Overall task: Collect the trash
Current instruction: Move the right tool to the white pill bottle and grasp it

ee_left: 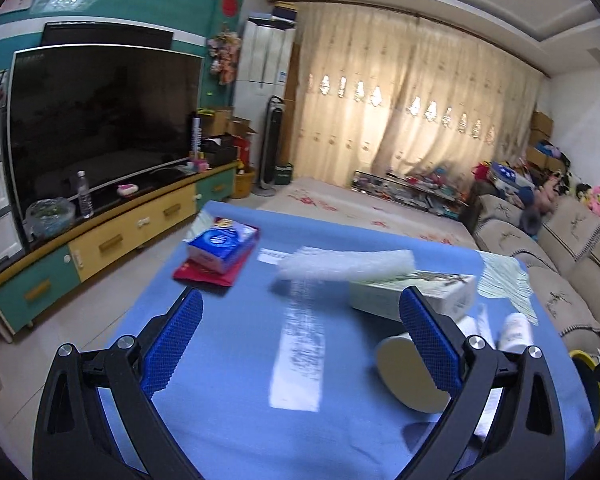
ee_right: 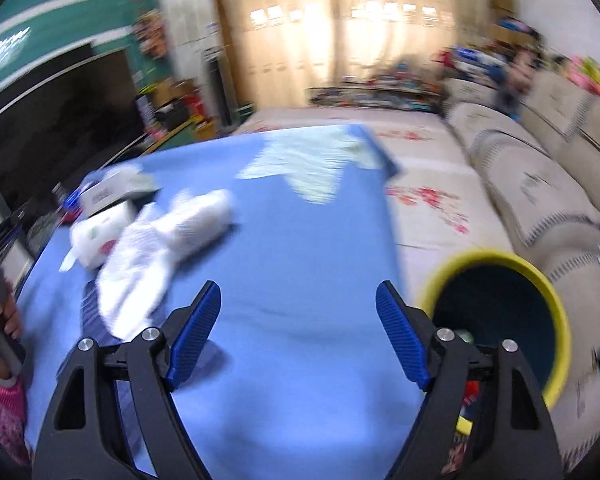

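Note:
On the blue tablecloth point(ee_left: 228, 420), my left gripper point(ee_left: 302, 294) stands open wide and holds nothing. A long white receipt strip point(ee_left: 298, 356) lies flat on the cloth below its fingers. Beyond them lies a white foam sheet point(ee_left: 346, 264), partly on a tissue box point(ee_left: 440, 286). A white cup point(ee_left: 408, 376) lies on its side behind the right finger. My right gripper point(ee_right: 298, 286) is open too, over bare cloth, with nothing between its fingers. A crumpled white paper heap point(ee_right: 156, 252) lies to its left. The yellow-rimmed bin point(ee_right: 496, 264) stands beside the table at the right.
A blue tissue pack point(ee_left: 224, 246) rests on a red envelope at the far left. Green paper point(ee_right: 312, 164) lies at the far table edge. Two white bottles point(ee_left: 516, 332) lie near the cup. A hand point(ee_right: 2, 318) with a pink sleeve is at the left. A sofa point(ee_right: 540, 184) flanks the right.

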{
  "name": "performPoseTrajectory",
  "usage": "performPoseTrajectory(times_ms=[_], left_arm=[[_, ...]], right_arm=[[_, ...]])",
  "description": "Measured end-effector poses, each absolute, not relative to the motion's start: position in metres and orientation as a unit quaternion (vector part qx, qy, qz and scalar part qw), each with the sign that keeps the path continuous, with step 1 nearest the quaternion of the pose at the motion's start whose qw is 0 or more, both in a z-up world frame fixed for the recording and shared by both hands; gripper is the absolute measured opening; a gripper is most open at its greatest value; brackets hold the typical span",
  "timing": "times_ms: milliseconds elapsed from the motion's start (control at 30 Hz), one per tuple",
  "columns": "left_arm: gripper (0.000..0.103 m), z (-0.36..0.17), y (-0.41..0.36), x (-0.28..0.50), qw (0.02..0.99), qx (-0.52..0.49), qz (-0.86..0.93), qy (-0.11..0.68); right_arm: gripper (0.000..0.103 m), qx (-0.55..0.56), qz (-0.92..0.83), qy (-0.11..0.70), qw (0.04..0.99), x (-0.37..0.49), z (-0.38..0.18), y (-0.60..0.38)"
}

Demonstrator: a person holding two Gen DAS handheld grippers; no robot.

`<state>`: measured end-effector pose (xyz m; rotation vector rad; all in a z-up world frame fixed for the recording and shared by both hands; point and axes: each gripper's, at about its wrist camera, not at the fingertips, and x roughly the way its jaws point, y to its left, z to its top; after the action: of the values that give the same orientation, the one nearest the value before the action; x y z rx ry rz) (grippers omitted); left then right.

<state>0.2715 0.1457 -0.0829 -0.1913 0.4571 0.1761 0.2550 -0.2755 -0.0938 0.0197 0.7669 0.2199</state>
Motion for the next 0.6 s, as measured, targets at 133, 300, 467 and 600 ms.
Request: performPoseTrajectory(times_ms=[133, 300, 467, 600], left_arm=[[0.097, -0.088, 0.155, 0.269, 0.964, -0.104, 0.102, 0.223], [0.097, -0.092, 0.143, 0.27, 0.963, -0.089, 0.101, 0.232], [0.097, -0.093, 0.129, 0.269, 0.966, -0.058, 0.103, 0.23], [0.097, -0.092, 0.123, 0.271, 0.966, -0.047, 0.105, 0.231]], right_arm=[[0.076, -0.009, 0.131, 0.383, 0.914, 0.279, -0.099, -0.23], [0.08, -0.019, 0.128, 0.382, 0.915, 0.3, -0.104, -0.19], [0.08, -0.032, 0.106, 0.397, 0.911, 0.323, -0.117, -0.167], [0.08, -0.036, 0.095, 0.406, 0.908, 0.335, -0.126, -0.156]])
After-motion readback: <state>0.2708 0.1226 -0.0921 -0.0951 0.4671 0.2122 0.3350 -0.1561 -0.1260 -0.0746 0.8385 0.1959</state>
